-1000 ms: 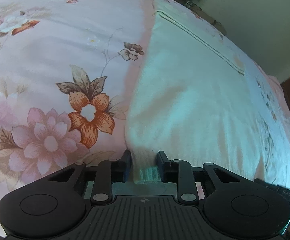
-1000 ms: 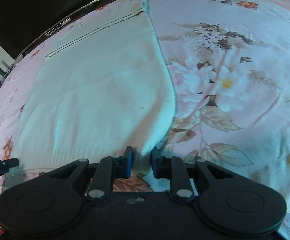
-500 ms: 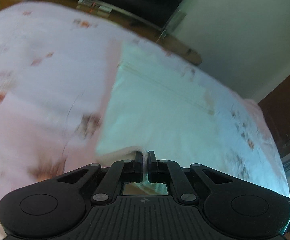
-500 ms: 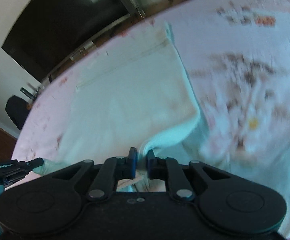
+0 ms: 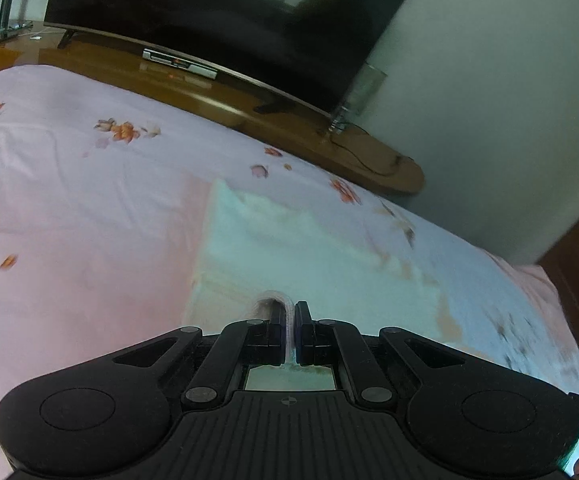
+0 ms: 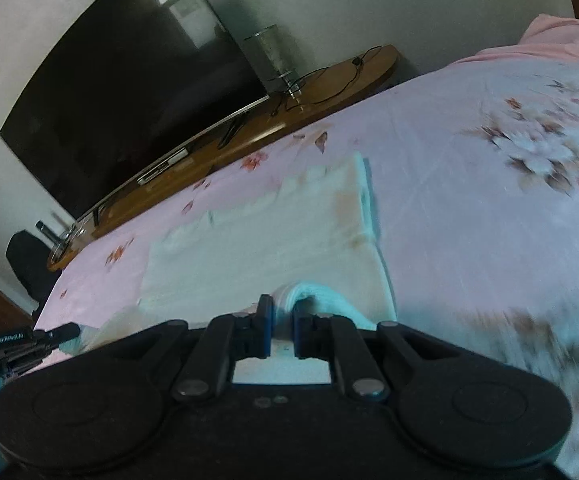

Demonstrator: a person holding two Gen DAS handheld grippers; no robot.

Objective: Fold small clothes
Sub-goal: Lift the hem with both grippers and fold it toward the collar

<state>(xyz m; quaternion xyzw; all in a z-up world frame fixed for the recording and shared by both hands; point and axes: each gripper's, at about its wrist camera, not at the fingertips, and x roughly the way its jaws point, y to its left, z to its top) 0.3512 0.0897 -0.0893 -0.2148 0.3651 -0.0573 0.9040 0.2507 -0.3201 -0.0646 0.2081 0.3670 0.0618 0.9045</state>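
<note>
The left gripper point(image 5: 289, 322) is pinched on one near corner of the pale knit garment point(image 5: 289, 248); the right gripper point(image 6: 281, 320) has just closed on the other; the rest lies flat ahead of both, far hem towards the television point(image 6: 129, 100), neither hand nearer.

Home bedroom: bed w/ floral sheet point(image 5: 89, 208), big TV point(image 6: 129, 108) on wood stand point(image 5: 249, 108).

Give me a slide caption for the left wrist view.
Left gripper shut on the white garment's hem, lifted over the floral bedsheet.
</note>
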